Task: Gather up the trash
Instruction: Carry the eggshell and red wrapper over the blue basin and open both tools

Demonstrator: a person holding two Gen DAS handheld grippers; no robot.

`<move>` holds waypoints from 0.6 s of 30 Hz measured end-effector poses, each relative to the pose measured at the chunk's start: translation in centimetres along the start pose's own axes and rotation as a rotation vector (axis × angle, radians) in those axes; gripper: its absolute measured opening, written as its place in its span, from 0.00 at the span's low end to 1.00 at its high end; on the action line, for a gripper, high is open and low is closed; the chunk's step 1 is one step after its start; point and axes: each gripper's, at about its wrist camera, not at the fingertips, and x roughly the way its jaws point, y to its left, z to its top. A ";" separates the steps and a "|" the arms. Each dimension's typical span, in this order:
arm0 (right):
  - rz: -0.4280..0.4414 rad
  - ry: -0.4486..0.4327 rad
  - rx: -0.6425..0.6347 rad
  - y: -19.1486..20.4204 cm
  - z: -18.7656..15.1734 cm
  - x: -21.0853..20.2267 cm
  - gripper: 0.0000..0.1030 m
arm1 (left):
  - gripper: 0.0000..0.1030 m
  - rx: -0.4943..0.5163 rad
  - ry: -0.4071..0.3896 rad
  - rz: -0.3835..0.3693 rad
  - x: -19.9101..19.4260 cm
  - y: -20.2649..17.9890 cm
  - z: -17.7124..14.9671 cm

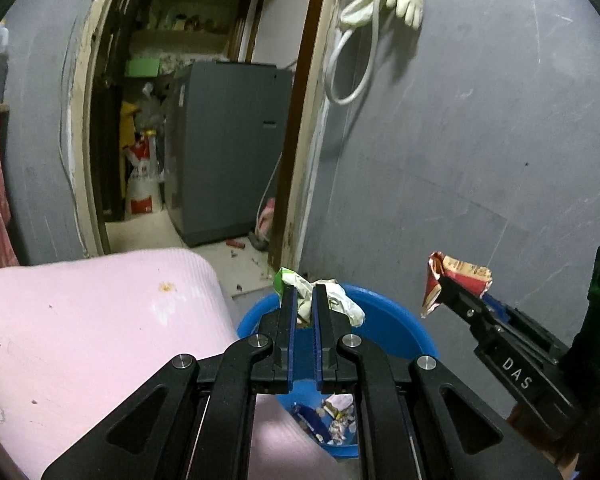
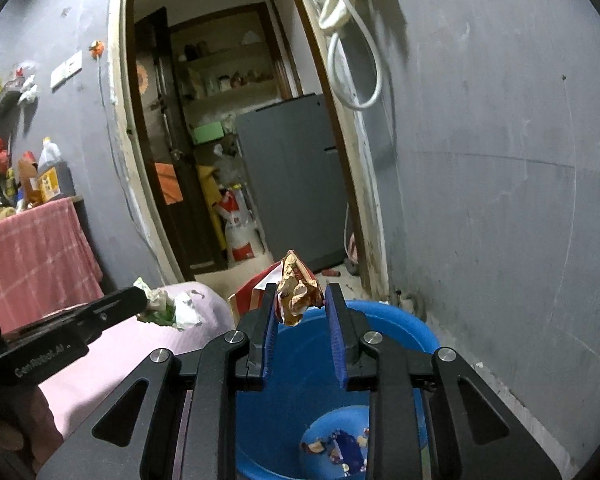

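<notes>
The blue bucket (image 2: 396,332) stands with its mouth open to approach from above, only scraps lying at its bottom. To the bucket's left a pink mat (image 1: 80,320) crowds the rim; behind and to its right, the grey wall (image 2: 500,200) closes off passage. Beyond the bucket, an open doorway (image 2: 236,120) leaves floor space, partly blocked by a grey cabinet (image 2: 292,176).

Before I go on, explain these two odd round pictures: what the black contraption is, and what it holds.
A person carries two tools, each with a camera looking along its fingers. The left view shows the left hand-held gripper pinching a crumpled white-and-green wrapper. The right view shows the right hand-held gripper, jaws parted, with a crumpled red-and-gold snack packet against its left finger. Both hang over a round blue plastic bucket with scraps at its bottom, beside a rolled pink foam mat.
</notes>
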 end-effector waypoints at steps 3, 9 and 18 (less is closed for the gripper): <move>0.000 0.022 0.013 -0.5 -0.1 0.5 0.22 | 0.05 -0.014 0.028 -0.005 0.8 0.2 -0.2; 0.000 0.065 0.047 -1.2 -0.3 1.8 0.33 | 0.05 -0.027 0.061 -0.009 1.7 0.5 -0.4; 0.002 0.063 0.085 -2.0 -0.2 1.8 0.37 | 0.05 -0.039 0.096 -0.002 2.6 0.8 -0.6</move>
